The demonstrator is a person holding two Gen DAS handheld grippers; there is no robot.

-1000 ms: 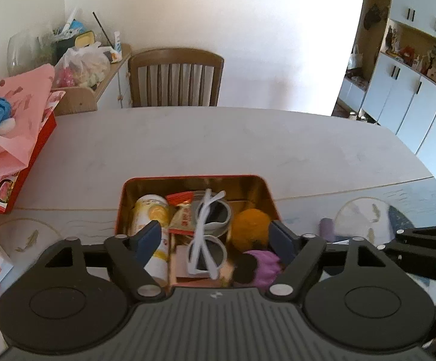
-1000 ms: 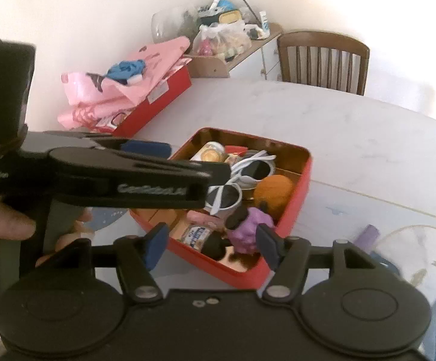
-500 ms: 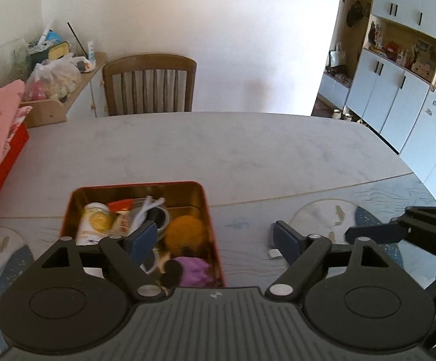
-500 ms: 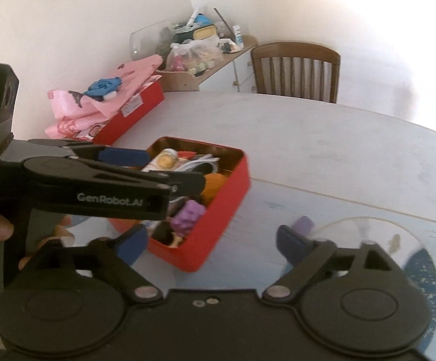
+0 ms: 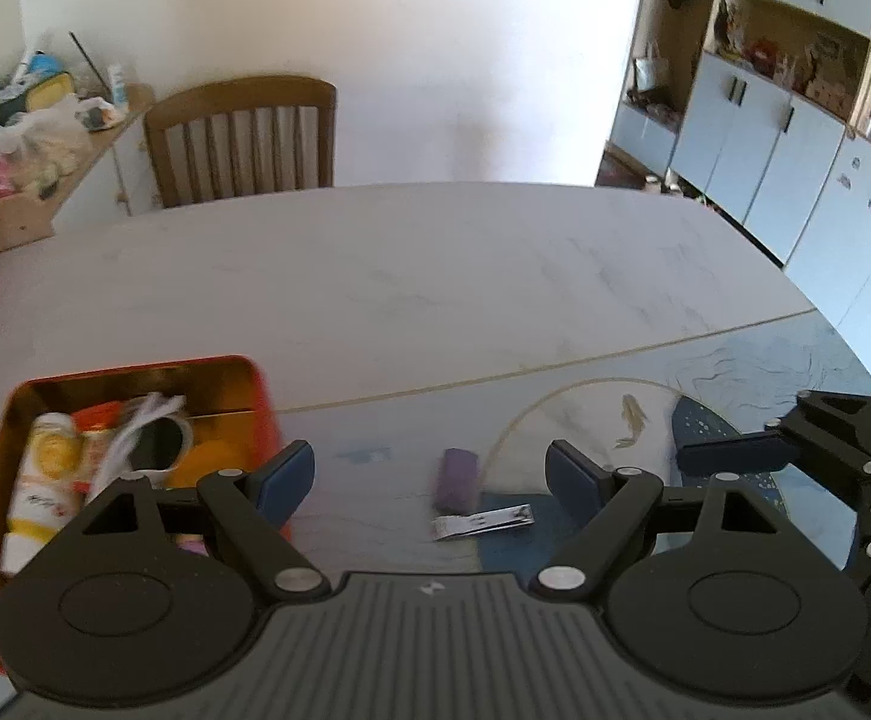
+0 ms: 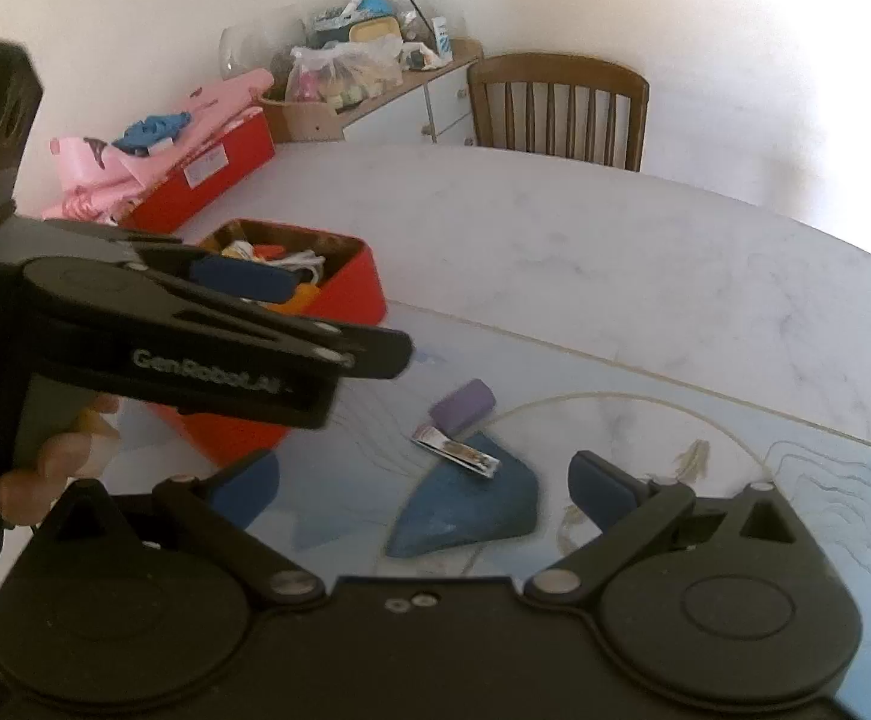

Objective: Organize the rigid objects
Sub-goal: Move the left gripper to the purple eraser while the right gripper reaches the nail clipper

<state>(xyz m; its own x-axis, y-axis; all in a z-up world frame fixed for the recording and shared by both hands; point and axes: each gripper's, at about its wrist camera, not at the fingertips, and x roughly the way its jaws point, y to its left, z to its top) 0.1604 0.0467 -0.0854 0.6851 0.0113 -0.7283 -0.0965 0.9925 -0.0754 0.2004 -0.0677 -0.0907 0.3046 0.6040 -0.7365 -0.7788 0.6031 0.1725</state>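
A red tin (image 5: pixel 264 396) (image 6: pixel 357 294) on the table holds white sunglasses (image 5: pixel 135 426), a yellow bottle (image 5: pixel 45 480), an orange ball (image 5: pixel 213 462) and other small things. A small purple block (image 5: pixel 458 477) (image 6: pixel 462 407) and a metal nail clipper (image 5: pixel 483 521) (image 6: pixel 456 450) lie on the table mat right of the tin. My left gripper (image 5: pixel 429 474) is open and empty, above the block and clipper. My right gripper (image 6: pixel 423 486) is open and empty, just behind the clipper.
A wooden chair (image 5: pixel 243 138) stands at the table's far side. A red box with pink bags (image 6: pixel 195 162) sits at the far left. A cluttered side shelf (image 6: pixel 363 72) lines the wall. White cupboards (image 5: pixel 795 138) stand at the right.
Both grippers have swung right, away from over the red tin, and now face the purple block and nail clipper. Both stay open.
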